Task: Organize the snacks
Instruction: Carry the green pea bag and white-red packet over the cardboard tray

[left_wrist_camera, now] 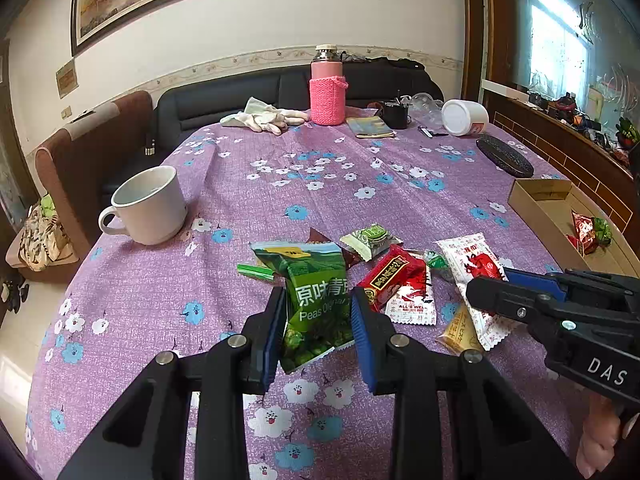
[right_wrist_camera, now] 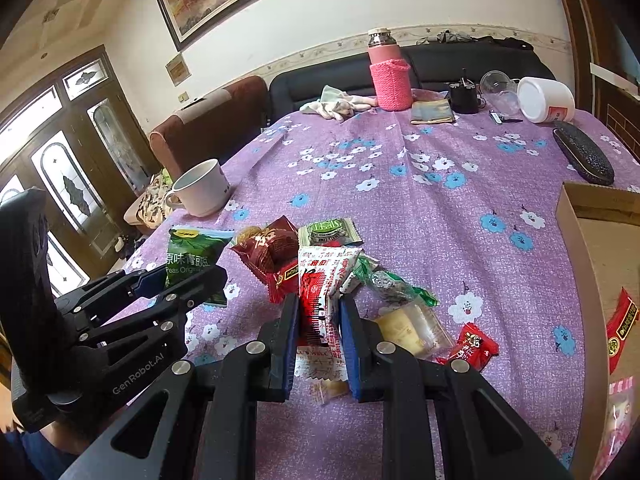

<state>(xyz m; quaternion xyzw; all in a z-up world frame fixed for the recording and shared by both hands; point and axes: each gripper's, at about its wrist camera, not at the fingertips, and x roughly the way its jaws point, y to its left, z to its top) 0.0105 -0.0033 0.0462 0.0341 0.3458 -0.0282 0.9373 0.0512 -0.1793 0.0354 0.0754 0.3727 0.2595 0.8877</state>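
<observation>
My left gripper (left_wrist_camera: 318, 312) is shut on a green pea snack bag (left_wrist_camera: 316, 296), which stands upright between its blue pads; the bag also shows in the right wrist view (right_wrist_camera: 192, 256). My right gripper (right_wrist_camera: 319, 316) is shut on a white-and-red snack packet (right_wrist_camera: 320, 292), also seen in the left wrist view (left_wrist_camera: 476, 276). A pile of small snacks lies around them: a red packet (left_wrist_camera: 394, 276), a green-and-white packet (left_wrist_camera: 370, 240), a dark red packet (right_wrist_camera: 272, 248), a yellow clear-wrapped snack (right_wrist_camera: 408, 328) and a small red candy (right_wrist_camera: 474, 344). A cardboard box (left_wrist_camera: 540, 200) at the right holds a few snacks.
A white mug (left_wrist_camera: 150, 206) stands at the left table edge. At the far side are a pink flask (left_wrist_camera: 327, 88), white gloves (left_wrist_camera: 264, 118), a black cup (left_wrist_camera: 396, 114), a tipped white jar (left_wrist_camera: 466, 116) and a dark glasses case (left_wrist_camera: 504, 158). Purple floral cloth covers the table (left_wrist_camera: 320, 184).
</observation>
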